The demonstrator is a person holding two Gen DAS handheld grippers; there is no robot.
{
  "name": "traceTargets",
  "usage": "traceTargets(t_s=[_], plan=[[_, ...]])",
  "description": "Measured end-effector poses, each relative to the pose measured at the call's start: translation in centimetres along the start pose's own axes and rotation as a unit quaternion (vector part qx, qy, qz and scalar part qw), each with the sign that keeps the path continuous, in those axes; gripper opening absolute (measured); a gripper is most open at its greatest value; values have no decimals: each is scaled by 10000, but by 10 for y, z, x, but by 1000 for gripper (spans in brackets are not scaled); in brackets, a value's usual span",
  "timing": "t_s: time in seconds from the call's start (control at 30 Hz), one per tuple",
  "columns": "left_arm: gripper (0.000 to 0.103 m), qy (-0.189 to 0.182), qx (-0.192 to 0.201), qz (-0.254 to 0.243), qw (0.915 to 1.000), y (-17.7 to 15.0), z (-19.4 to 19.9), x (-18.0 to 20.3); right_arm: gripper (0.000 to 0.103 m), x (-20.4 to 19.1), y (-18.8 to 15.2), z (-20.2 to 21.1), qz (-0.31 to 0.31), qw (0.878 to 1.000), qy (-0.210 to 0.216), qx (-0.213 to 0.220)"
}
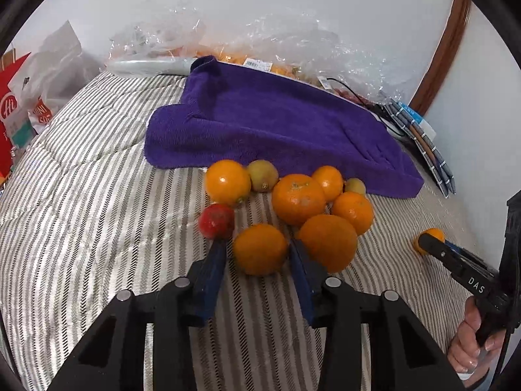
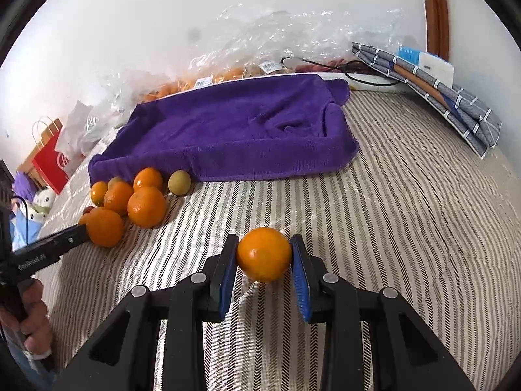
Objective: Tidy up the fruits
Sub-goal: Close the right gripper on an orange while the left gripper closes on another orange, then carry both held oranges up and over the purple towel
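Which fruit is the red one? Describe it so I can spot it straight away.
Find the purple towel on the striped bedcover; a fruit pile sits at its near edge. The red fruit lies at the pile's left, the only red piece among oranges.

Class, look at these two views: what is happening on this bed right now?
A person is sorting fruit on a striped bedcover with a hand-held tool in each hand. The right tool grips one orange set apart from the rest. The left tool is around another orange at the near edge of the pile, beside a red fruit. A purple towel lies behind the pile.
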State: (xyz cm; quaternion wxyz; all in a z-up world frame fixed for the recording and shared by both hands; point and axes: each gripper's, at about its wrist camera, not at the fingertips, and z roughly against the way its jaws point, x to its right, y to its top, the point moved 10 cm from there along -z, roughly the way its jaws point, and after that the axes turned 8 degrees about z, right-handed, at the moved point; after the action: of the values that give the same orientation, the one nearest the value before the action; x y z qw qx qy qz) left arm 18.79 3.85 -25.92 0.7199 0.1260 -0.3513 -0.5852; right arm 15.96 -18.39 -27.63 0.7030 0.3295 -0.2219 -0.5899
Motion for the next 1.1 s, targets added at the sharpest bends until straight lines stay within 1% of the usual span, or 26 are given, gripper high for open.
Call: traceTargets(t_s=[0.2,0.23,0.37,0.57,0.7,0.8,1.07,1.1], plan=[[36,-514,-37,165,9985,-1,2,5,32,1,2,0,-20,10000,1,16],[36,-677,7,237,9974,0,5,5,32,1,1,0,-17,10000,-8,21],[36,-936,226,517,9940,4,16,-3,32,2,1,2,-38,10000,-22,73],[36,-871,418,552,9938,8,23,-6,32,3,3,8,-88,9997,61,230],[36,-838,382,645,9937,8,22,-11,32,6,4,12,-143,9994,51,321],[36,-809,436,668,9935,9,24,-13,32,5,5,13,-110,9993,39,348],[36,-709,443,710,9940,8,23,-18,32,0,5,15,-63,9990,171,402],[36,-701,448,727,9939,9,23,-19,32,-1,5,16,-77,9988,246,423]])
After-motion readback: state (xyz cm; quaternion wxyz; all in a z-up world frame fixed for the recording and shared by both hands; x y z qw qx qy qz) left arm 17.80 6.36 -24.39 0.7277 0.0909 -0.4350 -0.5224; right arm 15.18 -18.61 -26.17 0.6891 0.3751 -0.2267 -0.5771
